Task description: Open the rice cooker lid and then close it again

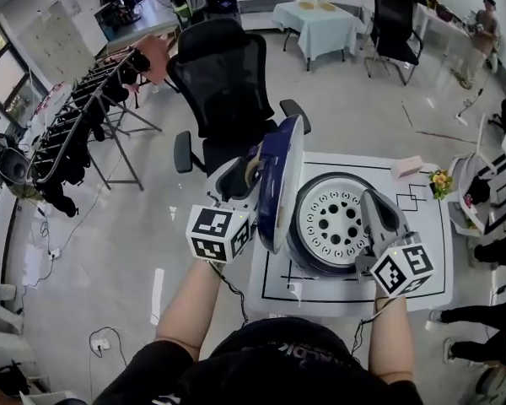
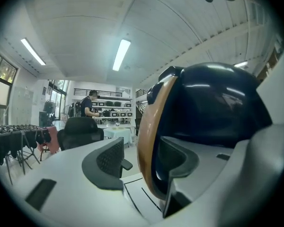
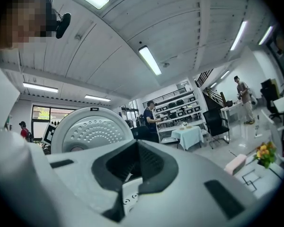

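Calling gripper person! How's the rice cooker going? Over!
Left gripper open, lid edge between its jaws. Right gripper shut, empty. Lid stands open. Nothing seen in the way.

the rice cooker lid (image 1: 280, 184) is found standing upright on the white table (image 1: 434, 256), its perforated inner plate (image 1: 333, 222) turned toward the right gripper (image 1: 373, 202). the left gripper (image 1: 250, 175) is positioned at the lid's blue outer side. a black office chair (image 1: 223, 83) is noted behind.
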The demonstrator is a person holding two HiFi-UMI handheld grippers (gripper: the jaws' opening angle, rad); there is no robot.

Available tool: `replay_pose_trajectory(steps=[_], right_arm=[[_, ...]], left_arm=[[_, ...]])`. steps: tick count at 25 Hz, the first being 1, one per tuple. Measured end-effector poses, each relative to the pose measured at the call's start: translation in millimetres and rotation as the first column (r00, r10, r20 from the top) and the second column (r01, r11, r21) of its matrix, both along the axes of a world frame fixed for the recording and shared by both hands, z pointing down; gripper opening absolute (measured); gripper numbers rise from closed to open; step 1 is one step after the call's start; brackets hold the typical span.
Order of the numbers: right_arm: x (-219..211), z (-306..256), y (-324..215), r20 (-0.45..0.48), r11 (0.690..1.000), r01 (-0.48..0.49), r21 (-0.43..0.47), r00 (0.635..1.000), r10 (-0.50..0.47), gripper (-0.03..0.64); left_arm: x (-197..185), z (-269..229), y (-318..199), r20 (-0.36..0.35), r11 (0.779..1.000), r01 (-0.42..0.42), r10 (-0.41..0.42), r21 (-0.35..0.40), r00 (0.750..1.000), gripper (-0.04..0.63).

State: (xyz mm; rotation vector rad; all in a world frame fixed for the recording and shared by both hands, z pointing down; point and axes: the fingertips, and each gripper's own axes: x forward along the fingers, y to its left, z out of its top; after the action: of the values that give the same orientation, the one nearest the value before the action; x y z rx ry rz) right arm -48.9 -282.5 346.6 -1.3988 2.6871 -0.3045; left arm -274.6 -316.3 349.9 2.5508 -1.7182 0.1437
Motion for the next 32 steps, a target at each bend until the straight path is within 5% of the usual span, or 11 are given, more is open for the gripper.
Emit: replay_pose_trajectory(steps=[6, 32], right_arm=[[-5.0, -0.7, 1.3, -0.004, 0.999, -0.034, 0.006, 0.999, 0.034, 0.002], [15.1, -19.9, 16.2, -0.003, 0.993, -0.113, 0.032, 0.994, 0.113, 0.002]], left_arm=[[11.1, -1.7, -1.9, 0.034, 0.996, -0.081, 0.08, 0.021, 0.996, 0.117], [54.4, -15.3, -2.4, 0.267, 0.991, -0.112, 0.091, 0.068, 0.959, 0.115]])
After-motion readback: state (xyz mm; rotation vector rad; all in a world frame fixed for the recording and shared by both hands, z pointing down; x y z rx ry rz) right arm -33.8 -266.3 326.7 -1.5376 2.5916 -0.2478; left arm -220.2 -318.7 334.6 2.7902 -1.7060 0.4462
